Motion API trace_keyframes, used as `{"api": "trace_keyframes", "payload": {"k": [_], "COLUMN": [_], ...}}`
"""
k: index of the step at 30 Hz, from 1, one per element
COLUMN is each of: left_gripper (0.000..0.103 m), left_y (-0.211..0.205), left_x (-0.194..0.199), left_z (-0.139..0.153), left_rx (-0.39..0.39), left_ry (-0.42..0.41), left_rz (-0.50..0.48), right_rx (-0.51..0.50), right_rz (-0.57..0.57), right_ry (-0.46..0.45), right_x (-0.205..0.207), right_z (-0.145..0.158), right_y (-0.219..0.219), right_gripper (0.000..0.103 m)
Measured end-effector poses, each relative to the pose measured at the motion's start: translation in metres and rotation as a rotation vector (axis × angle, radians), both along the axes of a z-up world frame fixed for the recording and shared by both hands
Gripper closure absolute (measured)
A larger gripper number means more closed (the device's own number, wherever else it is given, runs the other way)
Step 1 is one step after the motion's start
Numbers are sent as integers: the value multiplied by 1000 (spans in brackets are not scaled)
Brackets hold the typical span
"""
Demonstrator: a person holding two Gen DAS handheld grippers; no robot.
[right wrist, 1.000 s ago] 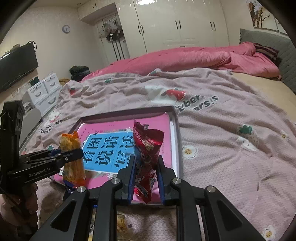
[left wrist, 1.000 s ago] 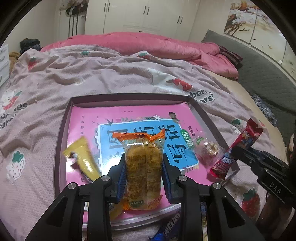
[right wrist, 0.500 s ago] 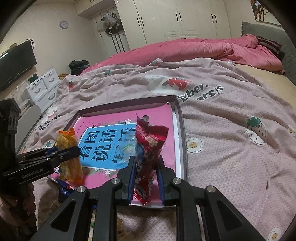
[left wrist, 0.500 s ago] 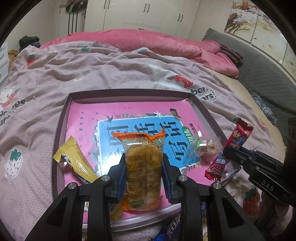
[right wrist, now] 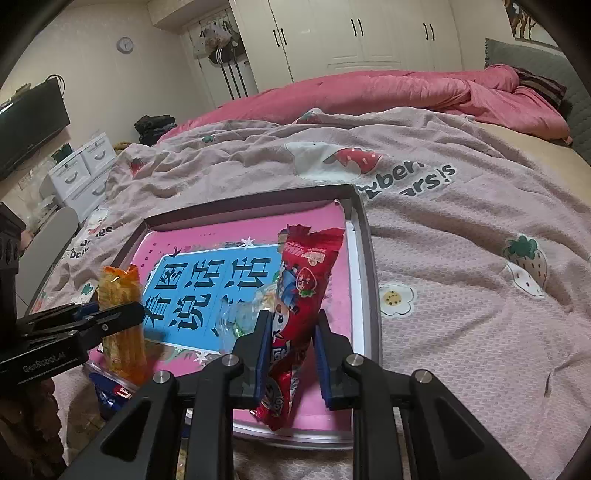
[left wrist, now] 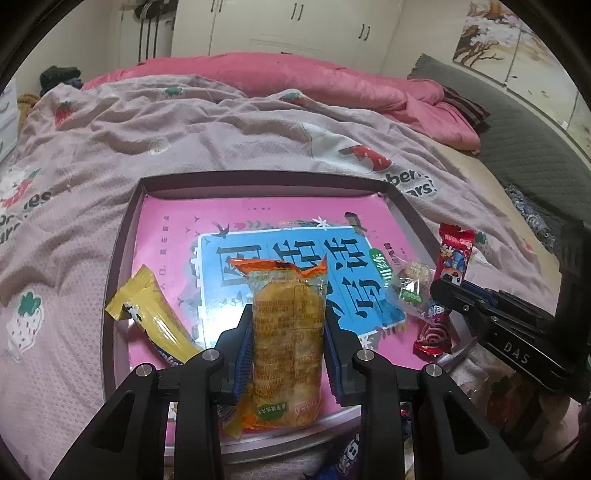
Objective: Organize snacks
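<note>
A shallow tray (left wrist: 122, 251) with a dark rim lies on a bed covered by a mauve strawberry-print blanket (left wrist: 221, 140), and a pink and blue book cover (left wrist: 266, 225) fills the tray's floor. The left gripper (left wrist: 289, 321) hangs over the near edge of the tray, its jaws narrowed onto a clear orange-topped packet of biscuits (left wrist: 288, 332), which stands upright between the blue pads with its lower end over the tray's near rim. In the tray's near left corner a yellow snack bar (left wrist: 155, 317) lies tilted on the pink cover. At the tray's right side the right gripper (right wrist: 291, 325) holds a red snack pouch (right wrist: 303, 295) upright, its jaws closed tight on the pouch's lower half; the pouch hangs over the tray's near right corner. Just beside the pouch, toward the tray's middle, a small clear-wrapped sweet (left wrist: 410, 284) rests on the blue panel of the cover. In front of the tray's near rim, outside it, a blue wrapper (right wrist: 110, 391) lies on the bed. Beyond the tray a pink duvet (left wrist: 295, 77) is heaped before white wardrobe doors (right wrist: 369, 33).
</note>
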State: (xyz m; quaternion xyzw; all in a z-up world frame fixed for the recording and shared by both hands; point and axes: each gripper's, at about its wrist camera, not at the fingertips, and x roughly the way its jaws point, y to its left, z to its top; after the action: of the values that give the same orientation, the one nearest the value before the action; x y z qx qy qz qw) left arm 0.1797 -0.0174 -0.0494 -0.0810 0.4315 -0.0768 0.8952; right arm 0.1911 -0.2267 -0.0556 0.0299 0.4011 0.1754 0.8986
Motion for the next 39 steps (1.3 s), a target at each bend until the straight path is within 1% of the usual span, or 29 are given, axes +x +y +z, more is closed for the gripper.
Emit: {"api": "trace_keyframes", "payload": {"k": [8, 16, 18, 22, 24, 28, 33, 39], "left_gripper": [68, 68, 68, 61, 60, 53, 52, 44], "left_y": [2, 1, 1, 2, 2, 3, 4, 5], "left_x": [1, 0, 0, -1, -2, -2, -2, -4], "left_z": [-1, -1, -1, 1, 2, 6, 10, 14], "left_rx": [-6, -8, -8, -2, -2, -7, -6, 2], "left_ry": [9, 18, 23, 22, 20, 15, 8, 6], "left_rz": [-1, 4, 7, 13, 13, 18, 18, 30], "right_rx": [-13, -19, -16, -16, -18, -25, -17, -5], "right_rz": [5, 1, -1, -6, -5, -8, -14, -9], "right_ry": [12, 9, 8, -6, -20, -39, -58, -70], "right_x": [1, 2, 1, -1, -2, -4, -6, -7], "right_z": [-1, -1, -1, 3, 5, 8, 13, 18], "right_y": [4, 4, 3, 2, 2, 3, 1, 0], "right_gripper": [79, 72, 68, 64, 57, 56, 53, 47]}}
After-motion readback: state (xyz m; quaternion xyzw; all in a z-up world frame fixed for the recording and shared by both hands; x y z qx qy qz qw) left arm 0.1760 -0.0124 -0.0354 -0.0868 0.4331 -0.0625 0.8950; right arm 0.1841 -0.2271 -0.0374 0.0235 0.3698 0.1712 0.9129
